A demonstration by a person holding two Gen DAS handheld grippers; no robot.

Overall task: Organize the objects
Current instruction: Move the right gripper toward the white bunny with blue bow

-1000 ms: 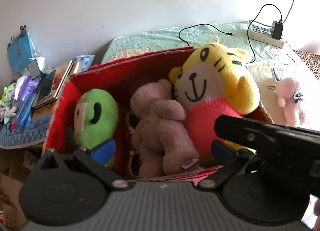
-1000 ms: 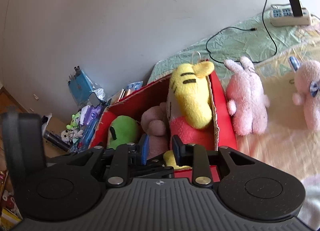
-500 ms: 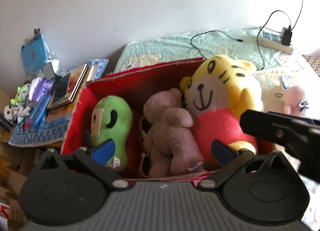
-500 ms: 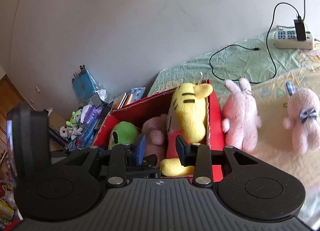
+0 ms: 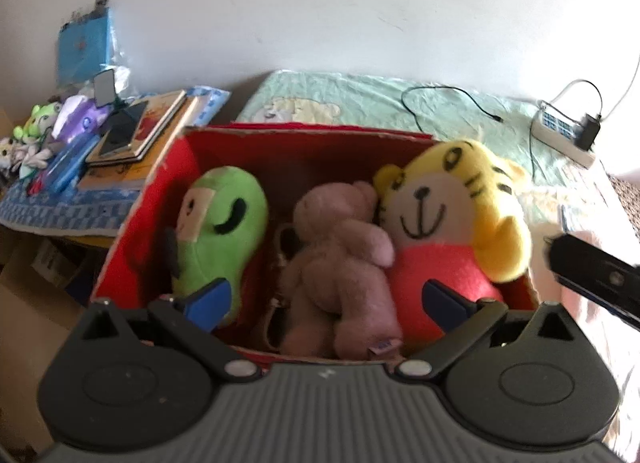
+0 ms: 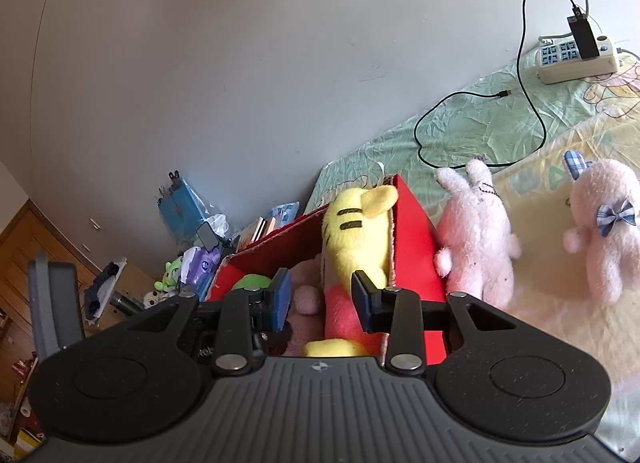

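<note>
1. A red cardboard box (image 5: 160,199) stands on the bed (image 6: 472,131) and serves as the landmark here; it holds three plush toys side by side.
2. Inside the box, the green plush (image 5: 224,231) lies against the left wall, the brown teddy bear (image 5: 340,263) sits in the middle, and the yellow tiger plush (image 5: 448,215) leans at the right wall, touching the bear.
3. The left gripper (image 5: 326,299) hovers at the near edge of the box, its jaws spread wide with nothing between them.
4. The right gripper (image 6: 320,299) hangs over the near end of the box, jaws parted and empty, the tiger showing in the gap.
5. Just outside the right wall of the box, a pink rabbit plush (image 6: 476,235) lies on the bed, and a second pink plush with a blue bow (image 6: 608,223) lies further right.
6. Beyond the box, a black cable (image 6: 524,75) runs over the bed to a white power strip (image 6: 576,59).
7. Left of the box, books and small toys crowd a low counter (image 5: 60,211).
</note>
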